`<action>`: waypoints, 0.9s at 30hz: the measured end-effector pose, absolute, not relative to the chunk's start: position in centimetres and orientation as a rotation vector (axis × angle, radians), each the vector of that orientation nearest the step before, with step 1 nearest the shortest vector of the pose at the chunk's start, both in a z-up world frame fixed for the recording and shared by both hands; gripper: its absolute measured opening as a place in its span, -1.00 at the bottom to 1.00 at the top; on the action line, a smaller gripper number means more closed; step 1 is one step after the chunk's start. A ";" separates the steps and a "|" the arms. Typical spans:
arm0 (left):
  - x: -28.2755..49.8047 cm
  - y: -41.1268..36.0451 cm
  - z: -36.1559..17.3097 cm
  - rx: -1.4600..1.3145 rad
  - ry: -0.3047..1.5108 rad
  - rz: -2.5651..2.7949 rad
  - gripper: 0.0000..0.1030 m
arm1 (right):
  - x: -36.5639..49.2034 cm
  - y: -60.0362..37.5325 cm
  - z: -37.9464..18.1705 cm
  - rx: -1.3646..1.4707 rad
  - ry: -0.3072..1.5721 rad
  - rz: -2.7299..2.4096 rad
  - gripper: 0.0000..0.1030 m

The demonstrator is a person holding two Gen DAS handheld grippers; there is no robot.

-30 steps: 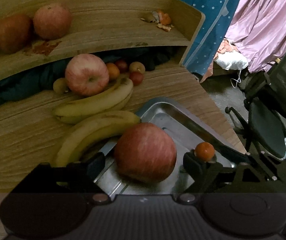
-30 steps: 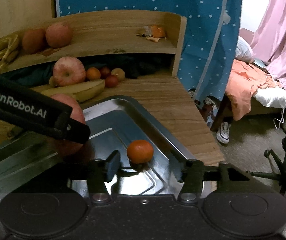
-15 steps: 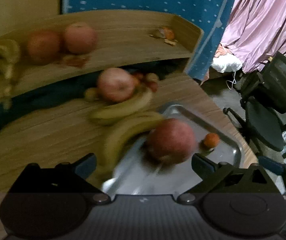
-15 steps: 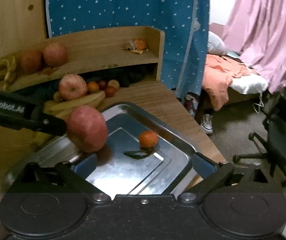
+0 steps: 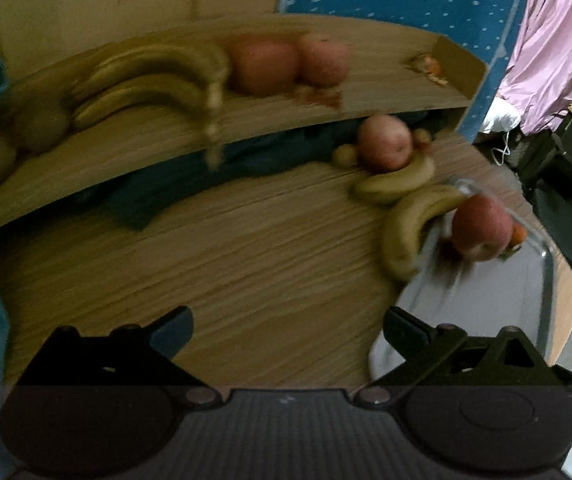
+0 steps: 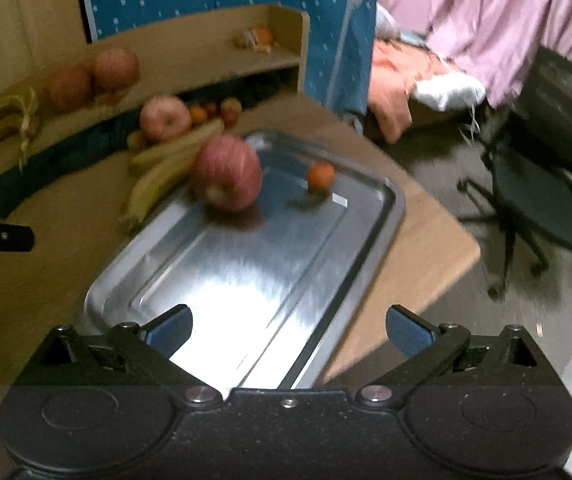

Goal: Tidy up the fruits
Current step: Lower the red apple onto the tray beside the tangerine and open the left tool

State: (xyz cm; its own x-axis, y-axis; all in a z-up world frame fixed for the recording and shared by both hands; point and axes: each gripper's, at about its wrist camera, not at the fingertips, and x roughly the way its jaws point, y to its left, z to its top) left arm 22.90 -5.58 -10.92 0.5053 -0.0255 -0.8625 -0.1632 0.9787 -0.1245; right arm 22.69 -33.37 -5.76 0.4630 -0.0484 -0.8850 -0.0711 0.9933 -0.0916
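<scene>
- Tray (image 6: 390,204): steel, sits on the wooden table (image 6: 45,292), fills the centre of the right wrist view; only its near corner shows at right of the left wrist view (image 5: 542,292).
- Big red apple (image 6: 227,174) lies in the tray's far end, upper centre of the right wrist frame; same apple at right edge of the left wrist view (image 5: 482,226).
- Small orange (image 6: 320,175) also in the tray, just right of the apple, apart from it (mostly hidden behind the apple in the left wrist view).
- Two bananas (image 6: 161,178) on the table, left of the apple, touching the tray's far-left rim.
- Second apple (image 6: 164,118) behind the bananas, with a few small fruits (image 6: 215,112) beside it.
- Shelf (image 6: 213,68) across the upper left: two more apples (image 6: 93,78) side by side, a banana bunch (image 6: 3,120) at far left, orange peel scraps (image 6: 257,38) at far right.
- Left gripper (image 5: 288,328): fingers spread wide, nothing between them, over bare table at bottom centre of its frame (view is motion-blurred).
- Right gripper (image 6: 289,326): fingers spread wide, empty, over the tray's near end at bottom centre.
- Office chair (image 6: 542,184) on the floor at right of the right wrist frame; pink curtain (image 6: 506,12) in the upper right.
</scene>
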 end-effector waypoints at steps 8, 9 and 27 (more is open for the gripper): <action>21.4 -2.9 -11.6 -0.219 1.069 0.110 1.00 | 21.5 -32.2 -5.8 -0.078 1.167 0.031 0.98; 21.3 -2.8 -11.6 -0.220 1.070 0.112 1.00 | 21.4 -32.0 -5.8 -0.072 1.173 0.037 0.98; 23.8 -4.1 -12.2 -0.192 1.101 0.126 1.00 | 25.3 -31.0 -6.6 -0.075 1.157 0.197 0.98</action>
